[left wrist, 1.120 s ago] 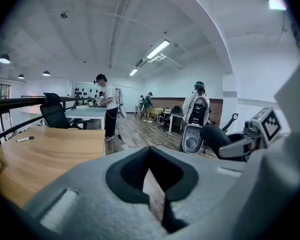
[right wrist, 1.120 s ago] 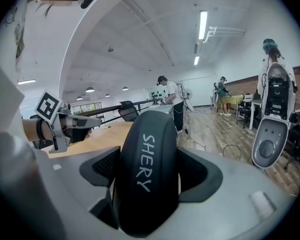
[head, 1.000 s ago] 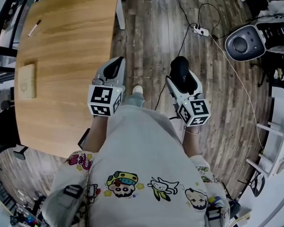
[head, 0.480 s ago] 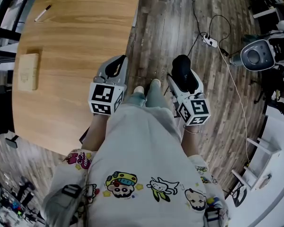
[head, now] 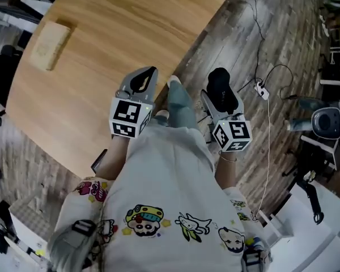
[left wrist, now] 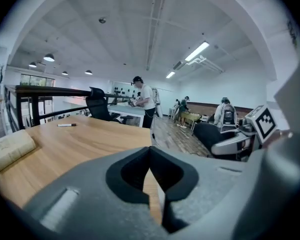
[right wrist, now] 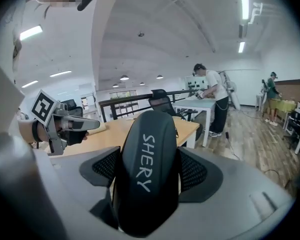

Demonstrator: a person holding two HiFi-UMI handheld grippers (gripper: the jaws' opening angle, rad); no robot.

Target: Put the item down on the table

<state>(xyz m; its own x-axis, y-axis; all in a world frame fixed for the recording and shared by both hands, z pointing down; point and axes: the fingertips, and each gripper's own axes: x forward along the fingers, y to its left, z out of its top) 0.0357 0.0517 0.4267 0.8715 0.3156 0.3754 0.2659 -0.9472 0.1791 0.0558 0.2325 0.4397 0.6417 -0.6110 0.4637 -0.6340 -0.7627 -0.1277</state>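
Note:
The item is a black oblong case [head: 221, 89] with white lettering, and my right gripper [head: 218, 81] is shut on it. In the right gripper view the case [right wrist: 149, 184] fills the gap between the mesh pads [right wrist: 192, 171]. It hangs over the wood floor, just right of the table's corner. My left gripper [head: 149, 72] sits over the near edge of the round-cornered wooden table [head: 102, 50]. Its jaws [left wrist: 150, 151] meet at the tips with nothing between them.
A pale wooden block [head: 51, 44] lies on the table's far left, and a marker pen [left wrist: 66, 125] lies farther back. A power strip with cables [head: 262, 89] and a grey round machine [head: 328, 120] are on the floor at right. People stand at distant desks [left wrist: 142, 101].
The person has stepped and turned toward the table, so its corner has swung right, in between the grippers. Both grippers moved along together; the case stays gripped in the right one.

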